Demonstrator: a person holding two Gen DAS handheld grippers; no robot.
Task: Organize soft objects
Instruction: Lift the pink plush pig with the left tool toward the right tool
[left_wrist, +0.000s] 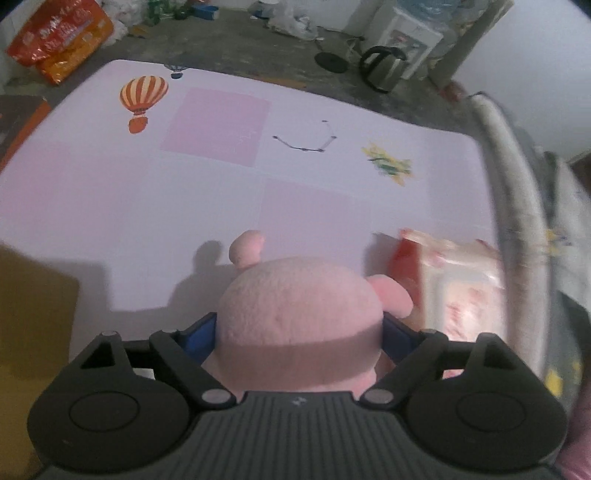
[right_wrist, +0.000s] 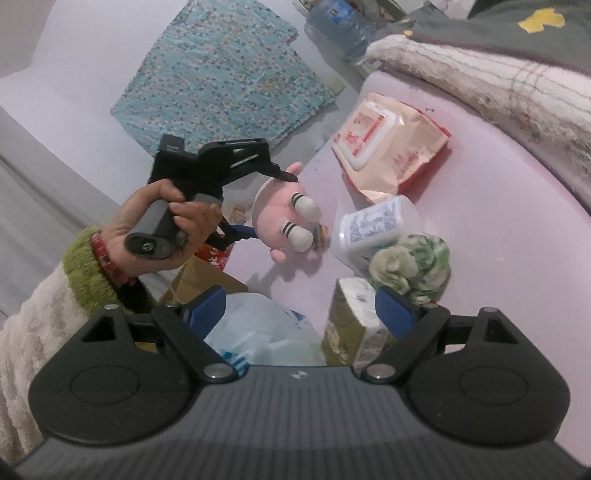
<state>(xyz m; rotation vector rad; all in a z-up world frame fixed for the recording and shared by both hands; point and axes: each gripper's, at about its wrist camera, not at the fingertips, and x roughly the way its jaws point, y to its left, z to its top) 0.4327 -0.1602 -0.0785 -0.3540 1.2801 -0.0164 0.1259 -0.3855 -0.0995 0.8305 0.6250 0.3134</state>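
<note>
Nearest the left wrist camera, the pink plush toy (left_wrist: 299, 314) fills the gap between the two blue pads of the left gripper (left_wrist: 300, 332). The pads sit against the toy's sides, so the jaws, though wide apart, pinch the plush body. One pink limb sticks up behind the toy and another pokes out at its right. Beyond it stretches the pale pink mat (left_wrist: 110, 206), printed with a striped hot-air balloon (left_wrist: 143, 96) and a yellow flower motif.

In the right wrist view the same toy (right_wrist: 284, 214) hangs over the near-left part of the mat (right_wrist: 480, 229), its striped legs with white feet pointing toward the camera. A hand (right_wrist: 162, 221) in a fuzzy sleeve with a green cuff and a red bead bracelet grips the handle of the left gripper (right_wrist: 258, 201), which points steeply downward.

The right gripper (right_wrist: 301, 308) hovers with its jaws spread and nothing pressed between the blue pads. Below the gap lie a clear plastic bag (right_wrist: 258, 325) and a green-and-white tissue pack (right_wrist: 351, 321); whether either touches the pads cannot be told. Just beyond sit a green-and-white crumpled cloth ball (right_wrist: 413, 264), a white tub with blue print (right_wrist: 376, 225) and, farther back, a wet-wipes pack (right_wrist: 388, 144). A blue floral cloth (right_wrist: 221, 70) lies spread on the floor past the mat.
</note>
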